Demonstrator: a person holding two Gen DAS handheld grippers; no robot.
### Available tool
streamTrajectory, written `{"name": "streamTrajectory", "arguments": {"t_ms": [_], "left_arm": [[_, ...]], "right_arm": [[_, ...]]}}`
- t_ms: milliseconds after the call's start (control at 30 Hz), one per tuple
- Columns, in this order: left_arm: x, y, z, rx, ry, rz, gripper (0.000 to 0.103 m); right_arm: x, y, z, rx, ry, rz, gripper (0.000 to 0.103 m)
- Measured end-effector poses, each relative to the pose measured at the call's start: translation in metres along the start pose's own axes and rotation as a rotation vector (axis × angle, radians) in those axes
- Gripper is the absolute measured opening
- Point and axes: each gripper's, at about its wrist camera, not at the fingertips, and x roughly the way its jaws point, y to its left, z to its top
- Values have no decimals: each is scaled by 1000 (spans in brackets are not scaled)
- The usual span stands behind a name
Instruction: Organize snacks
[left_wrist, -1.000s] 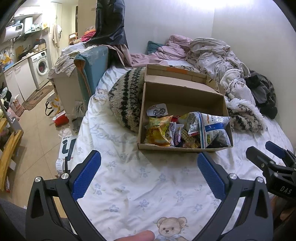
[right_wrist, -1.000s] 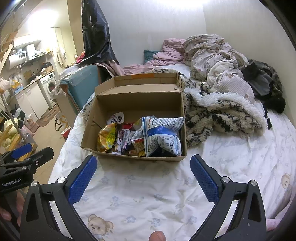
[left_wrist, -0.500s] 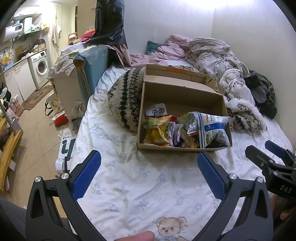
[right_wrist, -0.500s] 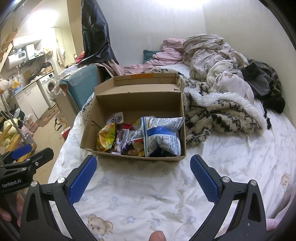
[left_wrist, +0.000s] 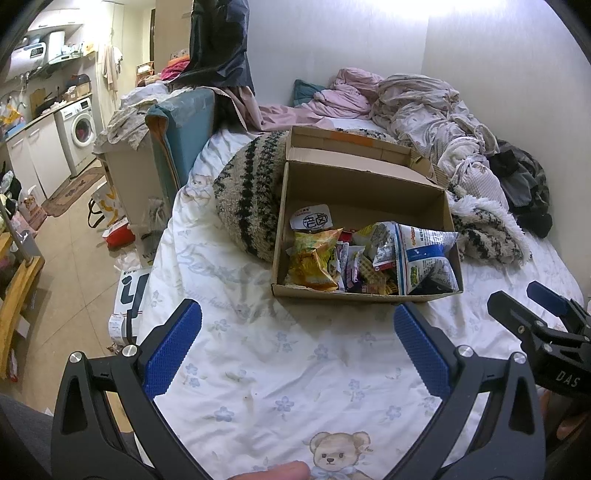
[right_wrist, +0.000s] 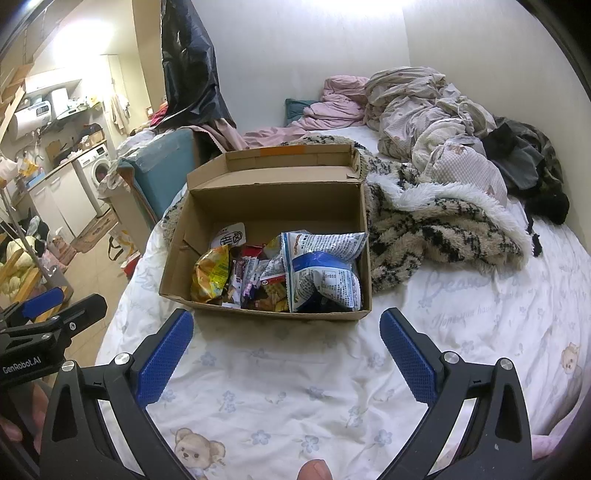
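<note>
Bedsheet (right_wrist: 295, 387) serves as my worktop, with the snacks (right_wrist: 277, 273) heaped in the near end of a cardboard box (right_wrist: 258, 206) (lid folded back for easy reach). I hold my left gripper (left_wrist: 297, 325) and right gripper (right_wrist: 286, 332) spread wide and empty, just short of the box.

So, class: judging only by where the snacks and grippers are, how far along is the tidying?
All visible snacks, including the yellow bag and blue-white bag, lie in the box, in a loose heap. Nothing is in hand: the left gripper and right gripper hover open over the sheet. This fits snacks gathered, or a heap awaiting sorting.
</note>
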Motion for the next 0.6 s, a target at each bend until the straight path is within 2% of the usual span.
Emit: {"name": "streamTrajectory", "arguments": {"t_ms": [600], "left_arm": [[1, -1, -3, -11, -2, 14, 103]], "right_arm": [[3, 0, 3, 7, 2, 0, 103]]}}
